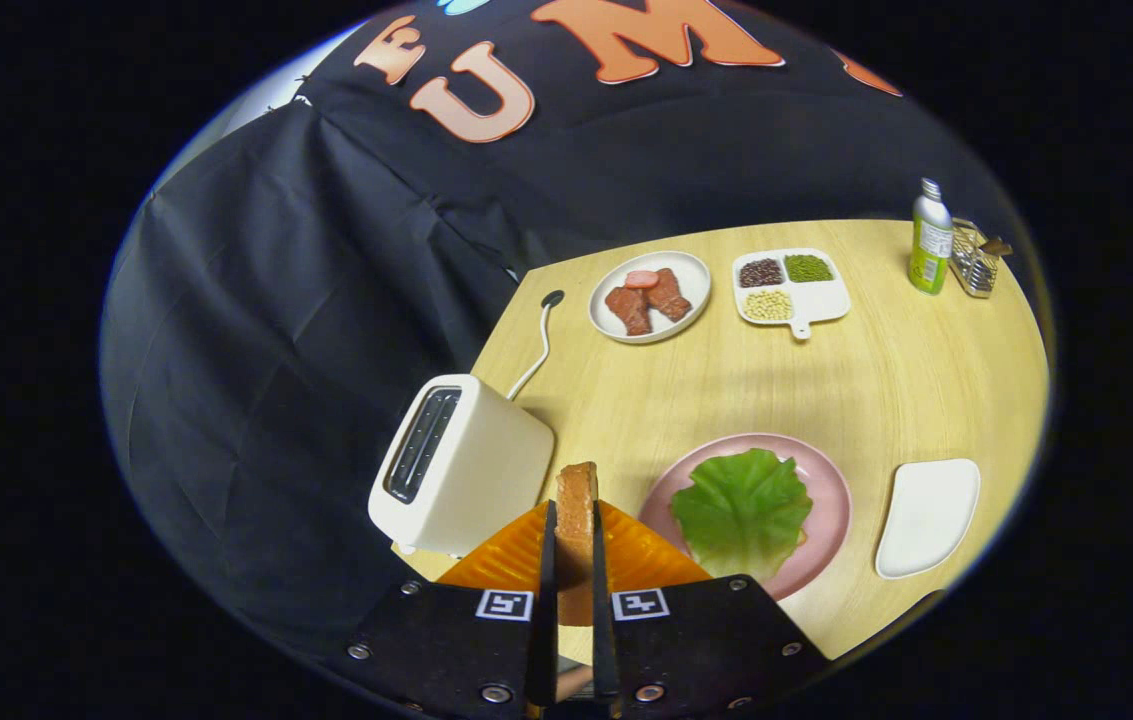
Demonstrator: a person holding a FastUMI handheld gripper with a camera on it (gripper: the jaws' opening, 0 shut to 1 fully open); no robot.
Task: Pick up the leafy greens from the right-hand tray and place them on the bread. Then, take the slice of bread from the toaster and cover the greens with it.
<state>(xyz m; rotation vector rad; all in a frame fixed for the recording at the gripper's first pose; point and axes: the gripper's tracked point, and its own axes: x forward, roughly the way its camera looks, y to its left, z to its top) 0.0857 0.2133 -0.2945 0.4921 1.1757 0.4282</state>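
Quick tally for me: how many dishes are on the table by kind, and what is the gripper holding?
Round plates: 2, the pink plate under the leafy greens, the white plate with meat.
Divided tray: 1.
Plain white tray: 1.
Total: 4 dishes.
The gripper is shut on the bread slice, beside the toaster.

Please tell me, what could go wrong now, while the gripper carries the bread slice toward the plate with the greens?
1. The gripper pinches the bread slice on edge, so it may land upright on the leafy greens rather than flat.
2. The greens overhang the pink plate; a push could slide them off.
3. The toaster stands close beside the jaws, and a swing might hit it.
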